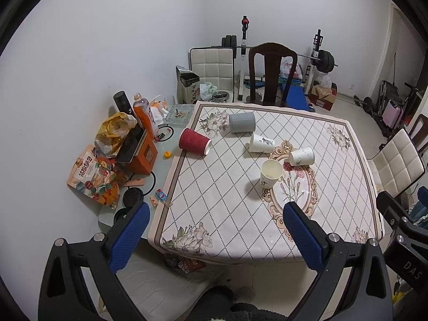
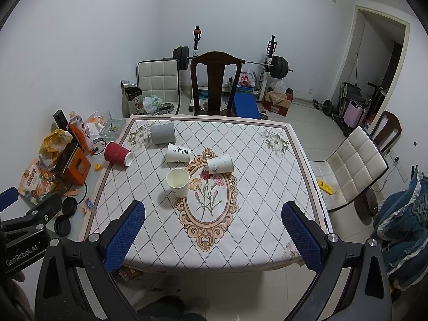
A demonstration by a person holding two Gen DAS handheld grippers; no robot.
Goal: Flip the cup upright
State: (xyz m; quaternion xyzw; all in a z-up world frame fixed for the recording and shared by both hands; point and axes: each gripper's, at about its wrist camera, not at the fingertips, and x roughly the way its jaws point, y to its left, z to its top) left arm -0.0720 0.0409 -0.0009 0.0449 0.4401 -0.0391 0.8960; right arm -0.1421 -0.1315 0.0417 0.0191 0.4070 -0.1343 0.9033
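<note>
Several cups are on the patterned tablecloth (image 1: 227, 208) (image 2: 254, 214). One white paper cup (image 1: 270, 174) (image 2: 178, 182) stands upright near the middle. A white cup with writing (image 1: 261, 143) (image 2: 178, 153), a white cup (image 1: 301, 156) (image 2: 220, 163), a grey cup (image 1: 242, 122) (image 2: 163, 133) and a red ribbed cup (image 1: 194, 142) (image 2: 118, 154) lie on their sides. My left gripper (image 1: 214, 238) is open and empty above the table's near edge. My right gripper (image 2: 214, 238) is open and empty there too.
Clutter fills the table's left strip: snack bag (image 1: 92, 178), orange box (image 1: 140, 155), bottle (image 1: 144, 116), lids (image 2: 68, 206). A dark wooden chair (image 1: 271, 72) (image 2: 212, 80) stands at the far side, a white chair (image 2: 353, 165) at the right. Gym equipment is behind.
</note>
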